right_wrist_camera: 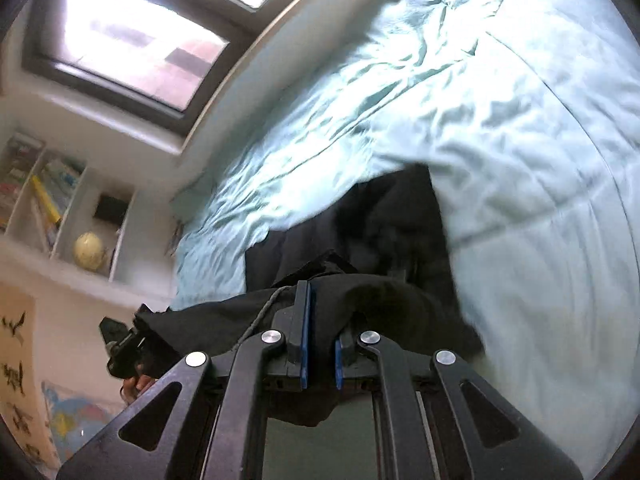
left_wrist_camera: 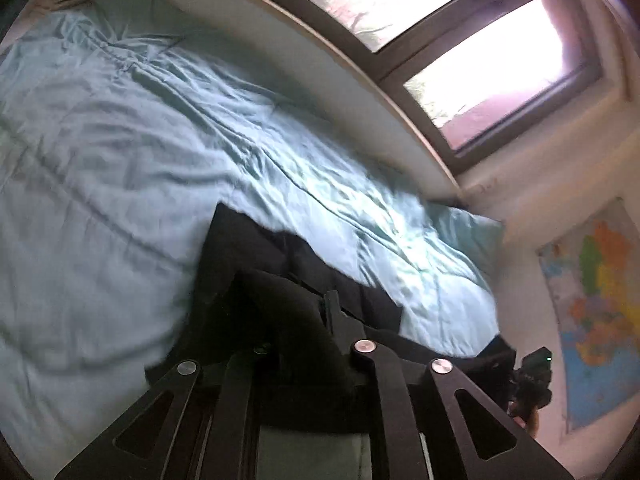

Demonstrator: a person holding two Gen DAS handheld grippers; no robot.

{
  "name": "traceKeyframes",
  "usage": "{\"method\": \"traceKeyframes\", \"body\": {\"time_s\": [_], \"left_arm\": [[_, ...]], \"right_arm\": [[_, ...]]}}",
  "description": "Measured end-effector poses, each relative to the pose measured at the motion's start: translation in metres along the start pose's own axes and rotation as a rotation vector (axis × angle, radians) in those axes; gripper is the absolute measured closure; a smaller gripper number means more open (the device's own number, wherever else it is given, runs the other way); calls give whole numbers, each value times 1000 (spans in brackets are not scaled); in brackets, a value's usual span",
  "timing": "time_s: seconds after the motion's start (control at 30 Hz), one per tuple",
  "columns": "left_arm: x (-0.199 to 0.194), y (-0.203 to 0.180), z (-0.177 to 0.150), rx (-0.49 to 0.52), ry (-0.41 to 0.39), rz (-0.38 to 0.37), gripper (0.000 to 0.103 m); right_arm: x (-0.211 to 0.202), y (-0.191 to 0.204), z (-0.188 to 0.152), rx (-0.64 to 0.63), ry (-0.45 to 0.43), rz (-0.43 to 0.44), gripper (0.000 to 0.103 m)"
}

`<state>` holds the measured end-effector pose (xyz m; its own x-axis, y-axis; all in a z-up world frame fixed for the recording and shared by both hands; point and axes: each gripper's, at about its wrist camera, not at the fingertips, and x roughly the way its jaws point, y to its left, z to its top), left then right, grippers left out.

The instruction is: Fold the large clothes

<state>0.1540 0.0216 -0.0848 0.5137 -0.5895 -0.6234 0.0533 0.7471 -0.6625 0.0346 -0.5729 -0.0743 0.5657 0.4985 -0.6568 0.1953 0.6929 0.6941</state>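
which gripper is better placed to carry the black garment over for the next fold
Neither clearly. The left gripper and the right gripper are each shut on the black garment's lifted edge above the light blue duvet, so probably both together.

Black garment: matt woven cloth, soft, creased, no sheen. Bed cover: pale blue-green cloth, wrinkled, faint satin gloss where window light hits. Right claw: matt black plastic links, brushed metal pivot pins, blue pads that look rubbery. Left claw: same matt black plastic, same metal pins. Wall map: glossy printed paper.
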Motion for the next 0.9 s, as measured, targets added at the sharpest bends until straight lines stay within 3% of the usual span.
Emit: {"method": "traceKeyframes", "body": {"time_s": [0.1,0.2,0.33,0.43,0.57,0.63,0.73,0.8,0.87,0.9], "left_arm": [[56,4,31,-32,21,65,88],[118,22,47,-67,74,157,88],[196,57,41,-102,188,261,86],[233,77,29,-124,240,271,86],[236,80,27,-108,245,262,86],[225,79,31,-108,261,224,85],[196,74,37,-87,268,167,76],[170,69,38,-76,266,120,55],[140,64,37,-72,248,68,44],[125,61,36,-64,230,63,43]], "right_arm": [[55,-19,48,84,20,-28,86],[110,-48,76,154,72,-91,83],[170,-87,85,186,149,-190,81],[206,-107,83,195,197,-210,81],[216,-118,84,208,214,-196,81],[209,-116,85,212,212,-181,81],[183,-108,84,204,201,-141,75],[162,-97,82,175,197,-126,65],[136,-84,78,135,185,-110,33],[125,-79,76,121,175,-100,29]]}}
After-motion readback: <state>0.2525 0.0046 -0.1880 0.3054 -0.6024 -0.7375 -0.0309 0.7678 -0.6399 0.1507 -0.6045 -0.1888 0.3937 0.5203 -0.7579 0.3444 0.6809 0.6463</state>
